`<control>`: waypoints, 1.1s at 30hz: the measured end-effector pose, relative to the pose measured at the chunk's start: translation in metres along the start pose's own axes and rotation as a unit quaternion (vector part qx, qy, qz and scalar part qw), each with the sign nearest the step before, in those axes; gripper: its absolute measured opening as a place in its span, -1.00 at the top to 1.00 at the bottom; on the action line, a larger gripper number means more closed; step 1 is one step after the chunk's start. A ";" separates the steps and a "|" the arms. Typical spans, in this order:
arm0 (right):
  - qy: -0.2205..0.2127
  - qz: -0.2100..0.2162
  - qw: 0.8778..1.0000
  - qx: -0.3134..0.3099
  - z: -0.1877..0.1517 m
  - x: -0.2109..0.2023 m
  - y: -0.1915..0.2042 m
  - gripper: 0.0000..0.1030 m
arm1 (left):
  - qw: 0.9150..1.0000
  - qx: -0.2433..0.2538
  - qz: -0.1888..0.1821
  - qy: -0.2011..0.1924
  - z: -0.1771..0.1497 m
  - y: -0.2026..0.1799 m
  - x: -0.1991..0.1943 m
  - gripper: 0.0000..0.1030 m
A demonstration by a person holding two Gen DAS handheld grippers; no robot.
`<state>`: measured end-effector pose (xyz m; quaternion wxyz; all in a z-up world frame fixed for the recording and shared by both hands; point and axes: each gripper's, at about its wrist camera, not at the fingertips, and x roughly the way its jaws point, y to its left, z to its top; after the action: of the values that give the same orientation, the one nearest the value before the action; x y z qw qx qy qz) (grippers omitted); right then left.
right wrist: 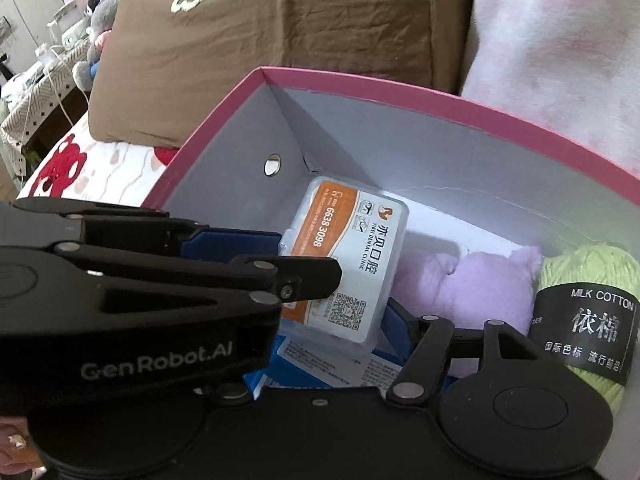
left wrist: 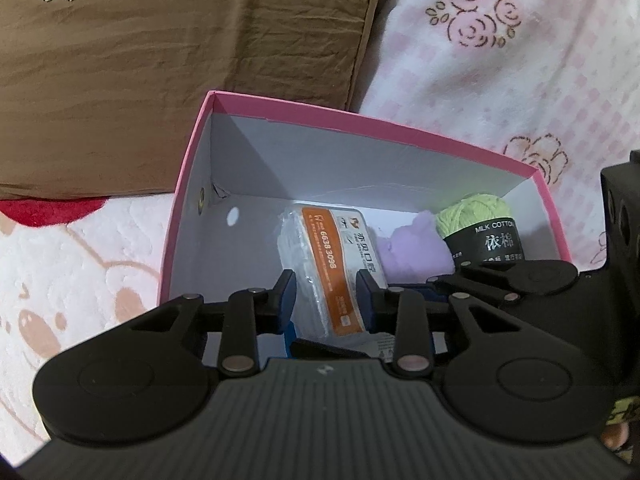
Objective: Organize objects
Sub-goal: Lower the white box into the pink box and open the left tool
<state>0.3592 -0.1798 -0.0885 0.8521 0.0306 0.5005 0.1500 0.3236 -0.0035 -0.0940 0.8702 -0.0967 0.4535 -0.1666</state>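
Observation:
A pink box (left wrist: pixel 188 184) with a grey inside stands open on the bed; it also shows in the right wrist view (right wrist: pixel 224 108). My left gripper (left wrist: pixel 326 288) is shut on a clear plastic case with an orange and white label (left wrist: pixel 328 256), holding it inside the box. The case also shows in the right wrist view (right wrist: pixel 352 256). A purple plush (right wrist: pixel 480 284) and a green yarn ball (right wrist: pixel 588 312) lie in the box's right part. My right gripper (right wrist: pixel 344 328) reaches into the box below the case; its left finger is hidden behind the left gripper.
A brown pillow (left wrist: pixel 180 60) lies behind the box. A pink floral blanket (left wrist: pixel 500 60) lies at the right. A blue and white printed pack (right wrist: pixel 320 364) lies on the box floor under the case. A cluttered side table (right wrist: pixel 36 76) stands far left.

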 end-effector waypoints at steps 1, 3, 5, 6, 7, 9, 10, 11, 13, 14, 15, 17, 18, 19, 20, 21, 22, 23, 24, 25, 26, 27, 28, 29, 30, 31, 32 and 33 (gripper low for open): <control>0.003 0.001 1.000 0.001 0.000 0.001 0.000 -0.37 | 1.000 0.001 0.001 0.001 0.000 0.000 0.001 0.42; 0.012 0.000 1.000 -0.001 0.001 0.002 0.000 -0.37 | 1.000 0.002 0.000 0.003 0.000 0.000 0.002 0.42; 0.020 -0.006 1.000 -0.003 0.000 0.002 0.001 -0.36 | 1.000 0.003 -0.002 0.005 0.000 -0.001 0.003 0.42; 0.024 -0.012 1.000 -0.008 -0.001 0.001 0.003 -0.36 | 1.000 0.005 -0.001 0.004 -0.001 -0.001 0.004 0.42; 0.027 -0.018 0.999 -0.016 -0.002 0.000 0.006 -0.36 | 1.000 0.006 -0.001 0.004 -0.001 -0.001 0.004 0.42; 0.028 -0.028 0.999 -0.031 -0.005 -0.001 0.011 -0.35 | 1.000 0.007 -0.001 0.003 0.000 -0.001 0.004 0.42; 0.025 -0.035 0.998 -0.036 -0.007 -0.001 0.014 -0.27 | 1.000 0.007 0.000 0.003 0.000 -0.001 0.004 0.42; 0.022 -0.041 0.998 -0.036 -0.008 -0.001 0.014 -0.23 | 1.000 0.005 0.000 0.000 0.000 0.000 0.004 0.42; 0.019 -0.042 0.999 -0.026 -0.009 0.000 0.012 -0.20 | 1.000 -0.011 -0.004 -0.008 0.000 0.002 0.004 0.43; 0.015 -0.044 0.999 -0.017 -0.009 -0.001 0.012 -0.18 | 1.000 -0.011 0.002 -0.011 0.000 0.001 0.004 0.43; 0.014 -0.047 0.999 -0.006 -0.009 -0.001 0.012 -0.12 | 1.000 -0.002 0.010 -0.014 0.000 -0.002 0.004 0.43; 0.011 -0.054 0.998 0.001 -0.010 -0.001 0.015 -0.10 | 1.000 0.009 0.022 -0.018 0.000 -0.006 0.003 0.43; 0.007 -0.056 0.998 -0.001 -0.009 0.000 0.017 -0.10 | 1.000 0.009 0.022 -0.016 0.000 -0.005 0.003 0.43; 0.006 -0.059 0.998 -0.002 -0.008 0.001 0.018 -0.09 | 1.000 0.007 0.021 -0.015 0.001 -0.005 0.003 0.43; 0.005 -0.061 0.998 -0.001 -0.008 0.002 0.018 -0.09 | 1.000 0.007 0.019 -0.014 0.002 -0.004 0.003 0.43; 0.003 -0.063 0.998 0.001 -0.007 0.002 0.018 -0.08 | 1.000 0.007 0.018 -0.013 0.002 -0.004 0.002 0.43; 0.003 -0.064 0.998 0.001 -0.006 0.006 0.025 -0.08 | 1.000 0.009 0.018 -0.011 0.002 -0.005 0.001 0.43; 0.005 -0.063 0.998 -0.001 -0.005 0.008 0.024 -0.07 | 1.000 0.011 0.020 -0.011 0.002 -0.005 -0.001 0.43; 0.007 -0.063 0.998 -0.001 -0.005 0.008 0.022 -0.05 | 1.000 0.012 0.024 -0.012 0.003 -0.006 -0.002 0.43; 0.008 -0.061 0.998 -0.002 -0.004 0.009 0.021 -0.01 | 1.000 0.012 0.025 -0.011 0.003 -0.006 -0.003 0.43; 0.007 -0.060 0.998 -0.005 -0.003 0.008 0.017 0.01 | 1.000 0.010 0.024 -0.011 0.004 -0.005 -0.005 0.43; 0.006 -0.058 0.998 -0.008 -0.003 0.007 0.018 0.18 | 1.000 0.006 0.022 -0.012 0.005 -0.003 -0.007 0.43; 0.006 -0.050 0.999 -0.010 -0.001 0.008 0.017 0.28 | 1.000 0.003 0.020 -0.013 0.006 -0.003 -0.008 0.43; 0.008 -0.041 0.999 -0.009 0.000 0.009 0.016 0.28 | 1.000 0.001 0.017 -0.014 0.007 -0.002 -0.010 0.43; 0.009 -0.045 0.999 -0.011 0.001 0.008 0.017 0.27 | 1.000 0.000 0.015 -0.015 0.007 -0.001 -0.011 0.43; 0.008 -0.054 0.998 -0.015 0.002 0.008 0.018 0.27 | 1.000 0.000 0.013 -0.015 0.007 -0.001 -0.013 0.43; 0.006 -0.065 0.998 -0.023 0.001 0.006 0.020 0.27 | 1.000 0.000 0.013 -0.015 0.008 -0.001 -0.015 0.43; 0.002 -0.070 0.997 -0.028 0.000 0.003 0.020 0.27 | 1.000 0.000 0.014 -0.016 0.008 -0.001 -0.017 0.43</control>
<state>0.3561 -0.1596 -0.0871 0.8602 -0.0284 0.4984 0.1042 0.3209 0.0024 -0.0758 0.8797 -0.0934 0.4406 -0.1529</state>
